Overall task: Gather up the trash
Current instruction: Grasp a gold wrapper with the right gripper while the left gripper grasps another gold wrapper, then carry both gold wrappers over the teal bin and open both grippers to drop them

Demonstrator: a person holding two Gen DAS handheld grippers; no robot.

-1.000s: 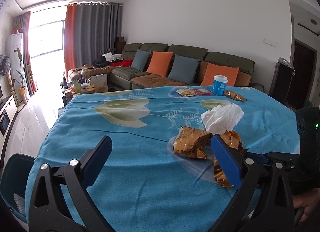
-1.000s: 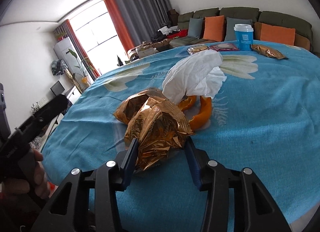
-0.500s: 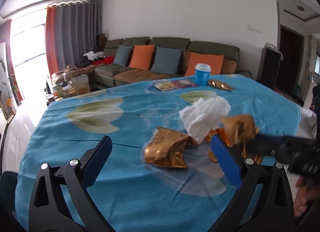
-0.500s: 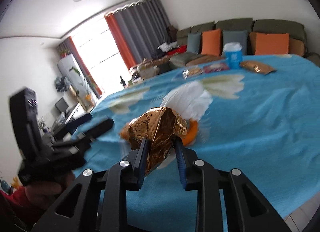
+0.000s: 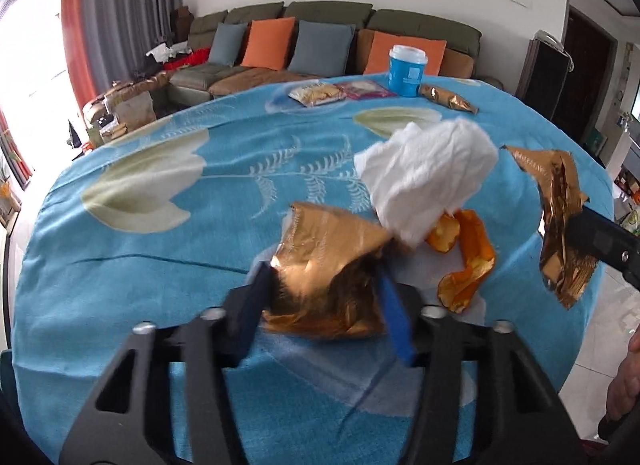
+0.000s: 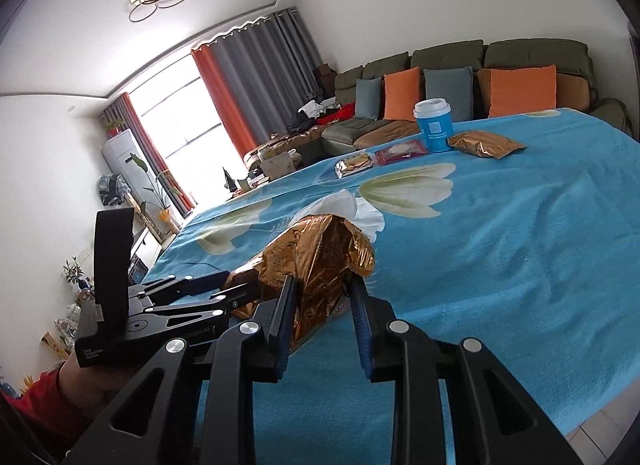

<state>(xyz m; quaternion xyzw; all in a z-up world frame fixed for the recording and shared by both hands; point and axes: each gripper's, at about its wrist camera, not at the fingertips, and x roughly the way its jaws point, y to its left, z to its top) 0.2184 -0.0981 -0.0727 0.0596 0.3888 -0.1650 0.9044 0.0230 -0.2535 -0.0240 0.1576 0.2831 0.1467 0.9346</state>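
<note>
My left gripper (image 5: 324,285) has its fingers closed around a crumpled gold foil wrapper (image 5: 328,261) that lies on the blue tablecloth (image 5: 160,233). A white tissue (image 5: 424,181) and an orange peel (image 5: 468,257) lie just beyond it. My right gripper (image 6: 322,297) is shut on a second gold wrapper (image 6: 320,261) and holds it above the table; this wrapper also shows at the right of the left wrist view (image 5: 560,221). The left gripper also shows in the right wrist view (image 6: 192,293).
At the far side of the table stand a blue cup with a white lid (image 5: 406,71), a gold snack bag (image 5: 448,99) and two flat packets (image 5: 340,91). A sofa with orange and grey cushions (image 5: 320,45) is behind. The table edge and tiled floor (image 5: 608,305) are at right.
My left gripper moved forward and closed on the gold wrapper on the table. My right gripper lifted its wrapper up and away from the pile.
</note>
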